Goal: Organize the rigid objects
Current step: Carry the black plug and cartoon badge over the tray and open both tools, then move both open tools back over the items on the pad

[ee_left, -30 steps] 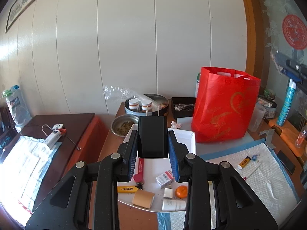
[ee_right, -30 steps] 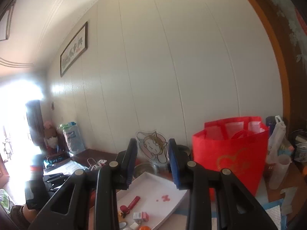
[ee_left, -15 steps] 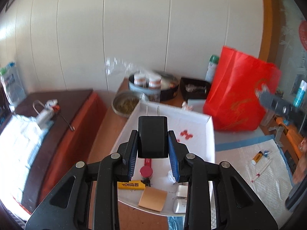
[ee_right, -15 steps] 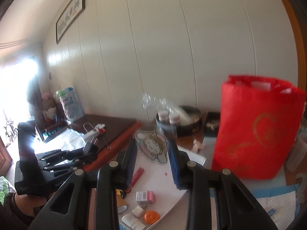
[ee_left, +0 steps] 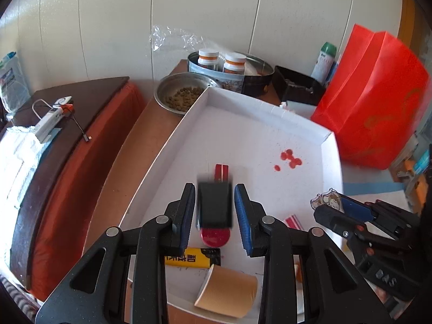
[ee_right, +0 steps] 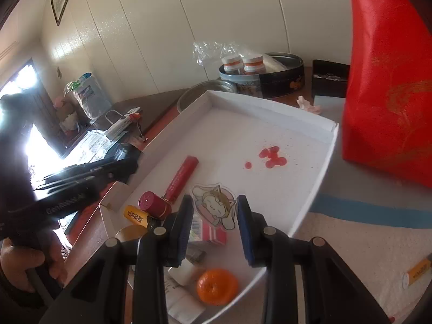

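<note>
L gripper (ee_left: 215, 210) had its fingers apart round 1 blurred black charger (ee_left: 215, 205), lower centre of frame, over 1 white tray (ee_left: 328, 167); contact unclear. R gripper (ee_right: 215, 217) was clamped on 1 cartoon-cat sticker (ee_right: 216, 205), bottom centre. In tray: 1 orange (ee_right: 217, 286), 1 red tube (ee_right: 181, 176), 1 yellow lighter (ee_left: 193, 257). Upper centre: 2 pill bottles (ee_left: 234, 62) in 1 tin.

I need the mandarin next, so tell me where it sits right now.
In the right wrist view, the mandarin lies at the near corner of the white tray, just below the right gripper, beside a small white bottle.
</note>
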### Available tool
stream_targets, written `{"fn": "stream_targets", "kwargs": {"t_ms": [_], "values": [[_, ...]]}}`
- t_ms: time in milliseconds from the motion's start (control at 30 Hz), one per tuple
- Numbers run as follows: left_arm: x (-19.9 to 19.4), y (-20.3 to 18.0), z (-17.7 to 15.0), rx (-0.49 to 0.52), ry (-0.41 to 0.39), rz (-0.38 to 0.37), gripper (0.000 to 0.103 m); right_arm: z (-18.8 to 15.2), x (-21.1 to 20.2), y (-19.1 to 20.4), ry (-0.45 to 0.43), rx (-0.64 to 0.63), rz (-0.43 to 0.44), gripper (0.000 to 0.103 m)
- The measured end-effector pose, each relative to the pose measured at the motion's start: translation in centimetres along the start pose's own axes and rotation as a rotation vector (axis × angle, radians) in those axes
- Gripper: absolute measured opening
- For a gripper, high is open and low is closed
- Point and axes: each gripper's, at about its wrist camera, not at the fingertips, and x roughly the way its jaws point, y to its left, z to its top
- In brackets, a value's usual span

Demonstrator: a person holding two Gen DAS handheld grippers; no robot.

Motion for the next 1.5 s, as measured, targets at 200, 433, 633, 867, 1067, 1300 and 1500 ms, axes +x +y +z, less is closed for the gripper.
{"fn": "stream_targets", "kwargs": {"t_ms": [200,433,633,867,1067,1300,1500], "values": [[-0.3,0.6,-0.4,-0.020,-0.057,0.093,0.103,-0.7,0.0,0.6,-0.024,-0.031,-0.014,0.092],[-2.5,1.8,-0.7,-0.078,-0.081,0.127,0.103,-1.7,-2.6,2.7,-0.113,-0.110,-0.016,0.103],[-5.0,1.1,-1.1,-0.062,-0.117,0.118,0.103,-2.0,-6.1,4.0,-0.189,-0.120,-0.002,0.103],[-9.0,0.6,-1.8,-0.057,-0.178,0.101,0.103,-2.8,-12.1,2.9,-0.334,-0.100,-0.064,0.103],[-10.2,-0.7,-2.8,-0.039,-0.181,0.063,0.103,-3.9,-18.3,-2.7,-0.477,0.098,-0.193,0.103],[-8.9,-5.1,-6.3,0.032,-0.095,-0.061,0.103,-6.5,-20.8,-6.7,-0.468,0.204,-0.260,0.103],[-7.8,-9.0,-8.3,0.080,-0.022,-0.121,0.103,-8.1,-22.4,-8.1,-0.458,0.204,-0.286,0.103]]}}
